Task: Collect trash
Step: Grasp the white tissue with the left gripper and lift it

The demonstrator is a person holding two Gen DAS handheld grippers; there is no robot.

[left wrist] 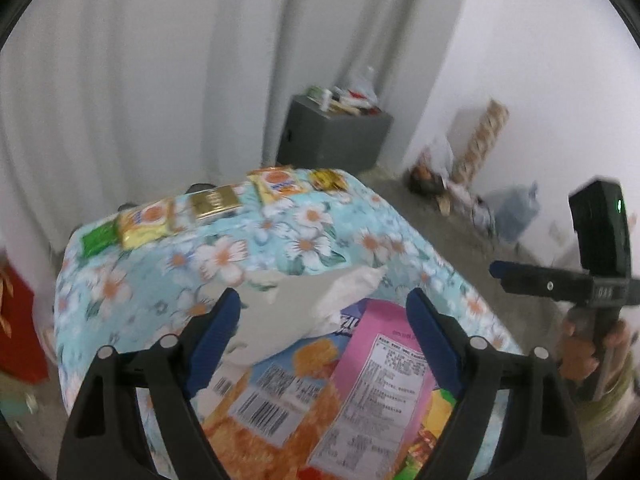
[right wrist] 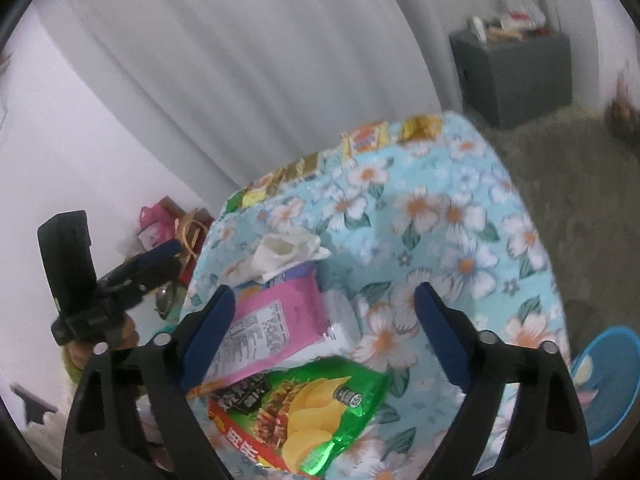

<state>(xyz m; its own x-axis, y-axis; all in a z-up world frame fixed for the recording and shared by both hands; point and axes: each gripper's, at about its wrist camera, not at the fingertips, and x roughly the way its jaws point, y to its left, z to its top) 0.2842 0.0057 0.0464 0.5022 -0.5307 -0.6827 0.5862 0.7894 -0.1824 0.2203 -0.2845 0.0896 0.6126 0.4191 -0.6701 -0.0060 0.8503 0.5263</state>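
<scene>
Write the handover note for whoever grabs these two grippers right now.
Left gripper: open, empty, above the pink snack packet.
Right gripper: open, empty, over the green potato-chip bag.
Near pile on the floral blue tablecloth: pink packet, green bag, crumpled white tissue. Small yellow and gold wrappers line the far edge.
Blue plastic basin on the floor, right.
Done: cannot tell. Left: all visible trash.

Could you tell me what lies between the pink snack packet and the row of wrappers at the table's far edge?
In the left wrist view, crumpled white tissue, then bare floral tablecloth.
</scene>
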